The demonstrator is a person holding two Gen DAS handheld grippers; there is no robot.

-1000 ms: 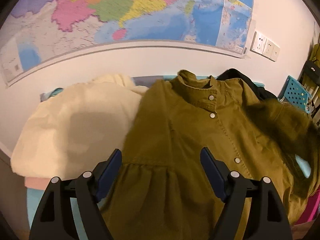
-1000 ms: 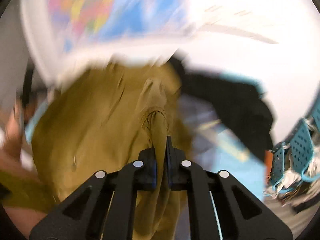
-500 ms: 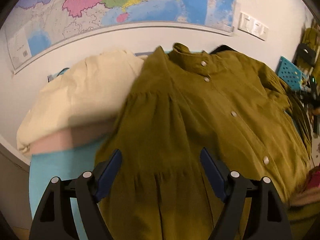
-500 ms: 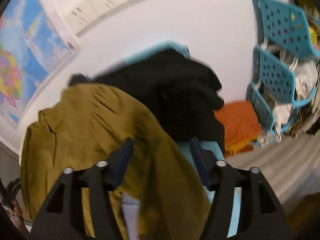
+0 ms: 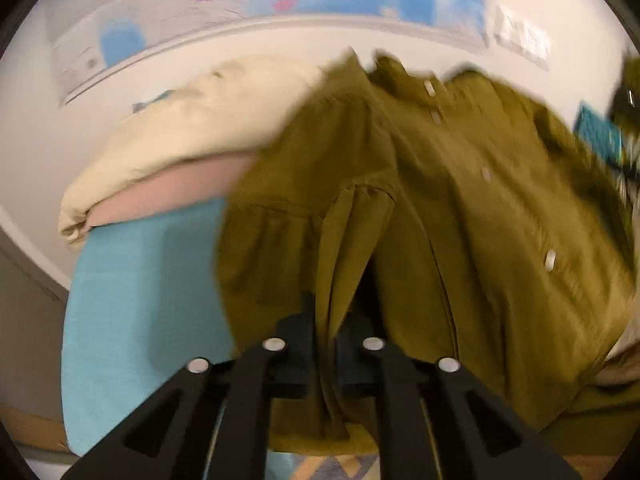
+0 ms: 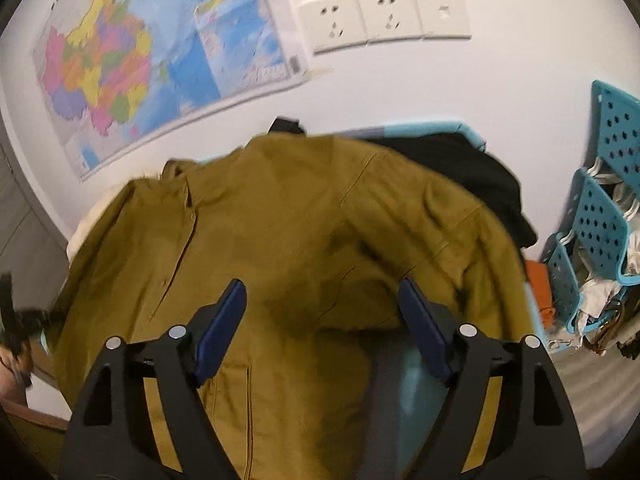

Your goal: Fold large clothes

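Note:
An olive-green button-front garment (image 5: 460, 200) lies spread on a light blue table cover (image 5: 132, 280), collar toward the wall. My left gripper (image 5: 324, 320) is shut on a raised fold of its lower left part, and the cloth runs up between the pads. In the right wrist view the same garment (image 6: 280, 220) lies with its right sleeve folded across the body. My right gripper (image 6: 320, 286) hovers over it with its jaws opening wide. The blue pads (image 6: 224, 316) press on nothing.
A cream garment (image 5: 192, 136) lies on a pink one (image 5: 176, 196) at the left. A black garment (image 6: 472, 164) lies behind the olive one. Blue perforated baskets (image 6: 600, 220) and an orange cloth (image 6: 538, 280) are at the right. A map (image 6: 140, 60) and sockets (image 6: 380, 16) are on the wall.
My left gripper came down and shut on a fold of the olive garment. My right gripper let go of the olive cloth it held and opened wide.

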